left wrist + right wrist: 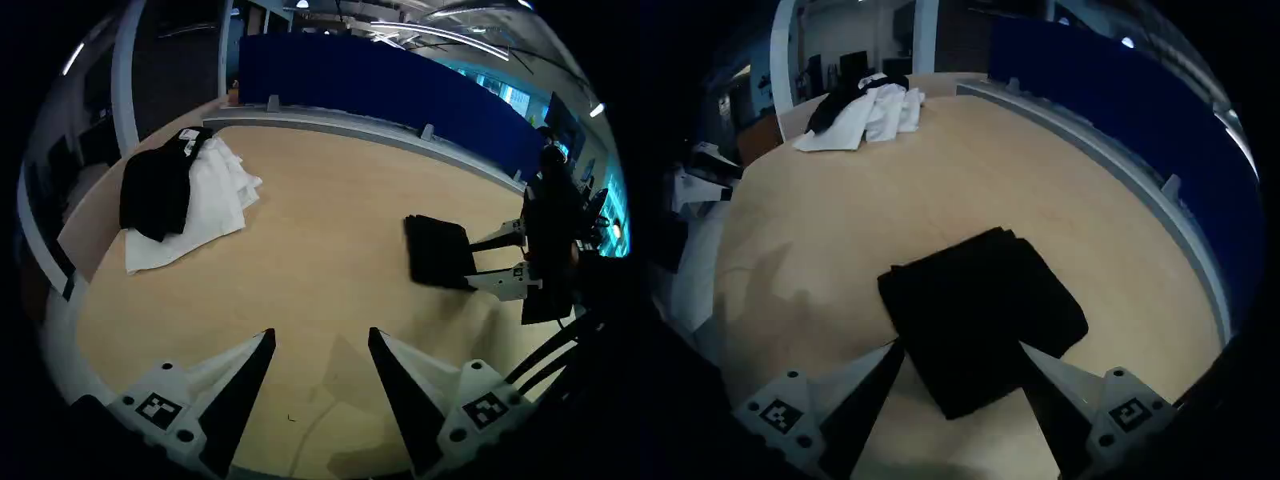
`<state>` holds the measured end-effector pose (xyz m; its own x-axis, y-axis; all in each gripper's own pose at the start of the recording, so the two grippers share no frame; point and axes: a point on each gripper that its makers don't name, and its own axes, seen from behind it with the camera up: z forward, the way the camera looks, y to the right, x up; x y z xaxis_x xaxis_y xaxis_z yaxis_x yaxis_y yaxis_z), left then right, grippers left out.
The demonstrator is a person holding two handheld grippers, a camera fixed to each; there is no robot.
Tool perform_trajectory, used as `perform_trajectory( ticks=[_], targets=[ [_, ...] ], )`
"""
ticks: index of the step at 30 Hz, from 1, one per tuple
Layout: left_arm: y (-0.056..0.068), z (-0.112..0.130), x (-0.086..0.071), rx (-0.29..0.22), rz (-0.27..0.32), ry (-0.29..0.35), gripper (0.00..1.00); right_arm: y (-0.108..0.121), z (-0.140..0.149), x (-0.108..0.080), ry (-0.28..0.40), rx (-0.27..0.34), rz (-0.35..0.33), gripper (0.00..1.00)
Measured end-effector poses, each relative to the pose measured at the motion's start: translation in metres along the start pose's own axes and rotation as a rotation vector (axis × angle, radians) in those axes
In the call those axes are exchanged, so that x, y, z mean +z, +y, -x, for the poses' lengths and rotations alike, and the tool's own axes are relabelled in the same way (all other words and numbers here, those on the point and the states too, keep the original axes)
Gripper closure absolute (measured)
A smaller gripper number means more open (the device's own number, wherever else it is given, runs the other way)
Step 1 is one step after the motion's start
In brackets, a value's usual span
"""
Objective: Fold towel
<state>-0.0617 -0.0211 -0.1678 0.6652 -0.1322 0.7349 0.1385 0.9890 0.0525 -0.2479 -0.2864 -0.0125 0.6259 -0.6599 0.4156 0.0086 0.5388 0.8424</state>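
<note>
Pale wooden table (336,200) ran under both tools, with a blue partition (384,80) standing along its far edge. Between the spread jaws of the right gripper (960,346) lay the near corner of the black towel (980,308). It was already folded into a compact, roughly square packet and lay flat on the wood. The two fingers flanked it on either side, and neither could be seen pressing on it. The left gripper (321,331) had its jaws spread as well, with bare wood between them, well apart from the towel. Farther out, near the table's far corner, sat a pile of white and black cloths (188,200).

Judging from how things lay, the fold looked nearly or fully done, and the step in hand seemed to be a final tidy or release. To do it well, the right gripper should draw up and away cleanly, so its fingers would not drag the top layer and open the packet. If another fold were wanted, both grippers should take the two near corners together, pinch all layers, and carry them across evenly, lining up the edges before letting go.
</note>
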Motion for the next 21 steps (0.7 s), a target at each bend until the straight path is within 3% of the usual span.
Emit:
perform_trajectory(
  ticks=[13, 21],
  targets=[
    [0.007, 0.002, 0.0, 0.006, 0.01, -0.001, 0.14, 0.004, 0.048, -0.01, -0.048, 0.086, 0.032, 0.01],
    [0.01, 0.002, 0.0, 0.006, 0.013, -0.001, 0.14, 0.002, 0.059, -0.004, -0.06, 0.116, 0.027, 0.29]
  ],
)
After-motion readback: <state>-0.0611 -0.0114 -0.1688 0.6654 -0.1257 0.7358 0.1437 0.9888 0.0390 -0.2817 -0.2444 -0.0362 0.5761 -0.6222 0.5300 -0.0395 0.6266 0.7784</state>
